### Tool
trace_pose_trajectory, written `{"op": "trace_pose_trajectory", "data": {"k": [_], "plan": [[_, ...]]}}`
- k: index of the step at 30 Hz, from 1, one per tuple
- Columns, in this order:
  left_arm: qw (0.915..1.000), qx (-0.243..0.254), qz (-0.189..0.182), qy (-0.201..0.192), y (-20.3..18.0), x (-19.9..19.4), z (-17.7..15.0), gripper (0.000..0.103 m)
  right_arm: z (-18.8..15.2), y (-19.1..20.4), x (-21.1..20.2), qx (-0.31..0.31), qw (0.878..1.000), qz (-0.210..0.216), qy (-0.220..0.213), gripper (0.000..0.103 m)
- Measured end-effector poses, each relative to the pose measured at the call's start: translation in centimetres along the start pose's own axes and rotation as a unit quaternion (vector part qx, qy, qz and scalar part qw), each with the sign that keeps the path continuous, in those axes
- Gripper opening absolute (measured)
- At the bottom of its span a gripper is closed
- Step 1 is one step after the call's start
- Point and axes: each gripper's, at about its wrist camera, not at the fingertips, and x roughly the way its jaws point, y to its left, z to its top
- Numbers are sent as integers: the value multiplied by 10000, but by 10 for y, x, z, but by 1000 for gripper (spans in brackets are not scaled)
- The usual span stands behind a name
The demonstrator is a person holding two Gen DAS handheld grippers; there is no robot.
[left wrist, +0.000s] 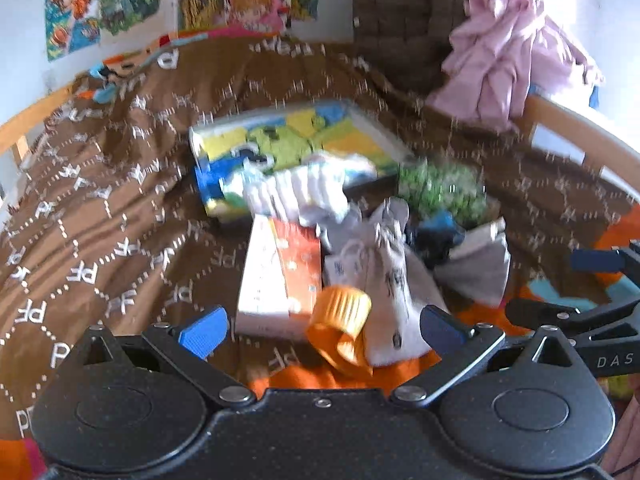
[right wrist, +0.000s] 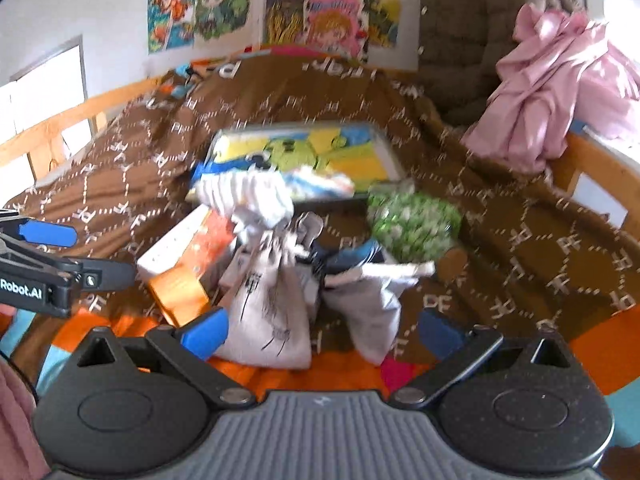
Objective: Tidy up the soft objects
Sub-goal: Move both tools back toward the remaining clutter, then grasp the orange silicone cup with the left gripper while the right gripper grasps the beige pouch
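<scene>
A: Blue pads wide apart on both. Left gripper [left wrist: 322, 330] holds nothing, right gripper [right wrist: 322, 330] holds nothing.

B: What's between the fingers?

A: Left view: orange cap [left wrist: 340, 316] sits just ahead of the gap, not pinched. Right view: printed pouch [right wrist: 268, 312] is nearest, just past the left pad; grey pouch [right wrist: 368, 300] beside it. Blurry frames, contact can't be confirmed.

B: Further out?

A: Clutter heap on the brown blanket [right wrist: 120, 168] of a bed: white sock [right wrist: 244, 196] on top, a carton [left wrist: 276, 272] to the left, green bundle [right wrist: 412, 220] to the right, dark blue thing [right wrist: 348, 256] mid-heap, cartoon box [right wrist: 304, 156] behind. Pink cloth [right wrist: 560, 88] hangs on the bed rail, well apart.

B: Step?

A: My guess: approach, nothing picked yet. Next move likely calls for choosing one soft item, say the printed pouch, lowering spread fingers around it, then pinching without snagging the neighbour.
</scene>
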Motion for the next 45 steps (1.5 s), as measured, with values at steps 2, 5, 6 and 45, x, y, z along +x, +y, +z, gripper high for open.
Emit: {"op": "trace_pose_trajectory", "data": {"k": [2, 5, 6, 45], "plan": [[9997, 43, -100, 219, 0, 8, 1, 102, -2, 0, 9, 34, 9998, 76, 199, 103], [9981, 179, -270, 524, -1, 21, 2, 102, -4, 0, 19, 59, 9988, 139, 473, 103], [9975, 243, -305, 588, -2, 25, 2, 102, -4, 0, 21, 62, 9985, 146, 519, 103], [9924, 504, -715, 863, 20, 66, 19, 96, 0, 22, 72, -433, 9971, -61, 627, 102]]}}
